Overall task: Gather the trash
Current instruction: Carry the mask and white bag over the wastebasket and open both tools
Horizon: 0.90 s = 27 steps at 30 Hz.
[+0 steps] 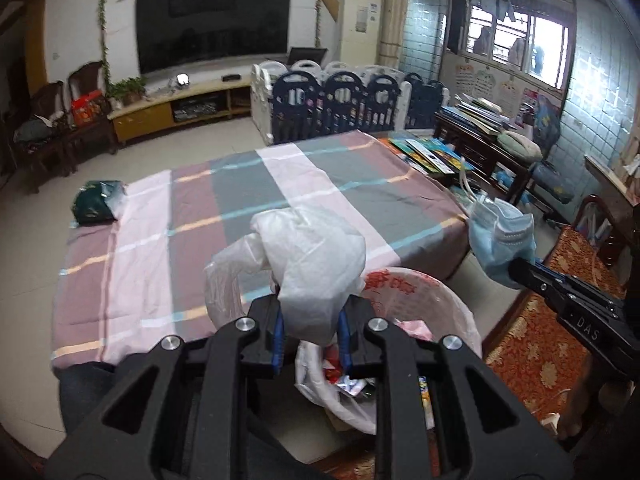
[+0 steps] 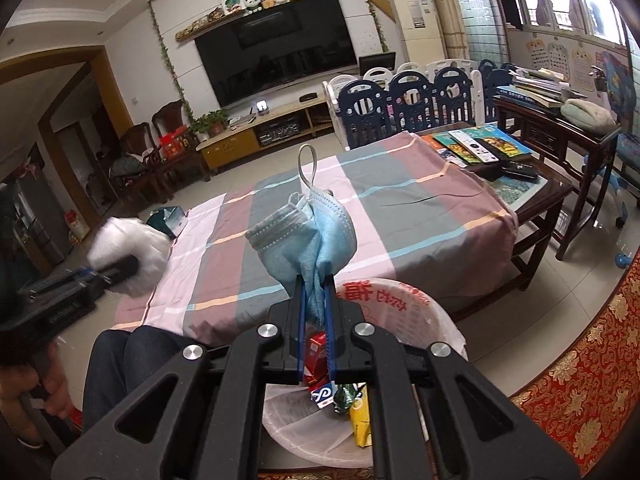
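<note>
The left claw (image 1: 310, 326) is gripping a crumpled white plastic bag (image 1: 316, 256) above the lined trash bin (image 1: 440, 300), while the right claw (image 2: 314, 292) is pinching a blue face mask (image 2: 308, 236) over the same bin beside the bench (image 1: 240, 200). Both loads are sitting near the bin's rim, so each claw should probably be centring over the opening before letting go. A dark green wrapper (image 1: 96, 202) is lying on the bench's far corner, not yet collected.

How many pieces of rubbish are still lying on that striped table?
1 that I can see: a dark green crumpled packet at the far left corner of the striped tablecloth. The white plastic bag and blue face mask are held in the tools.
</note>
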Available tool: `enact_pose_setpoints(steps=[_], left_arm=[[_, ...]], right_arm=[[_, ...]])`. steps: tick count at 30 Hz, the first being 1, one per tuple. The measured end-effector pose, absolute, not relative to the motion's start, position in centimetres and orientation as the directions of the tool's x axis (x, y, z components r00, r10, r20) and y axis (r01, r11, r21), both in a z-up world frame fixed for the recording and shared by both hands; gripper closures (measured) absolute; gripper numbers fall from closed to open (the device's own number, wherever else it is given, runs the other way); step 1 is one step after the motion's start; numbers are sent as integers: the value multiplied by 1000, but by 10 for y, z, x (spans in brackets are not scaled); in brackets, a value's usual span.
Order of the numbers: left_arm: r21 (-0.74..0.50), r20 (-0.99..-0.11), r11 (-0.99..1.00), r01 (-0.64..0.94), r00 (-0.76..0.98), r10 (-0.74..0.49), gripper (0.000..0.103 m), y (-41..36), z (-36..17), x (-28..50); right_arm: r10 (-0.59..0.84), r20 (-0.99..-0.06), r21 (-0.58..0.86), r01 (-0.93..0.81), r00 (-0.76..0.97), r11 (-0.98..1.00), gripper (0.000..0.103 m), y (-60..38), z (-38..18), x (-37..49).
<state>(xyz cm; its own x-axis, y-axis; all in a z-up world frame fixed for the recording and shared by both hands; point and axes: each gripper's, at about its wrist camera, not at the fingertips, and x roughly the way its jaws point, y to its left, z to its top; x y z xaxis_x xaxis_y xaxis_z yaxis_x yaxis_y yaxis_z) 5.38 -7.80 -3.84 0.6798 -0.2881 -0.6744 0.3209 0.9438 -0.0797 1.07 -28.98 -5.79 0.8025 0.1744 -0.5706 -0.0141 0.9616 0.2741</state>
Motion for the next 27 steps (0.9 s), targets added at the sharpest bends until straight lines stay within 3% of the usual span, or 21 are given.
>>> enact_pose_setpoints(steps=[5, 6, 7, 8, 10, 15, 17, 18, 19, 21, 23, 25, 27], left_arm=[[-241, -778, 858, 454, 438, -450, 77, -126, -94, 91], [-263, -793, 844, 466, 394, -465, 72, -132, -104, 96], [-278, -803, 839, 468, 366, -470, 56, -137, -112, 99], [-274, -817, 850, 451, 357, -452, 35, -139, -119, 101], [-257, -821, 875, 411, 385, -422, 24, -132, -121, 102], [-131, -809, 958, 254, 531, -251, 18, -94, -96, 94], [-91, -781, 974, 206, 592, -198, 16, -78, -78, 86], [-71, -765, 980, 183, 621, -172, 14, -71, -69, 81], [-47, -745, 986, 158, 652, -140, 11, -63, -61, 74], [-16, -711, 991, 130, 696, -102, 9, -52, -45, 60], [34, -669, 994, 99, 741, -51, 4, -42, -30, 45], [80, -636, 994, 74, 772, -7, 4, -36, -16, 30], [105, -603, 993, 57, 797, 18, 4, -32, -1, 14]], right_arm=[[153, -567, 287, 20, 809, 958, 94, -306, -58, 5], [152, -569, 288, 23, 808, 957, 94, -305, -57, 3], [153, -572, 290, 25, 806, 957, 94, -306, -58, 3], [155, -578, 292, 26, 801, 956, 94, -305, -60, 3], [160, -591, 293, 26, 791, 956, 94, -304, -62, 4], [190, -673, 287, 17, 715, 958, 93, -291, -81, 15], [187, -708, 279, 26, 681, 960, 84, -285, -89, 18], [185, -716, 279, 32, 673, 960, 70, -284, -91, 19], [184, -721, 281, 39, 668, 959, 50, -282, -91, 19], [159, -727, 270, 65, 669, 961, 32, -278, -86, 17], [139, -716, 242, 56, 684, 969, 28, -271, -75, 13], [104, -697, 197, 50, 710, 979, 14, -263, -58, 7], [68, -672, 160, 55, 738, 986, 8, -256, -42, 0]])
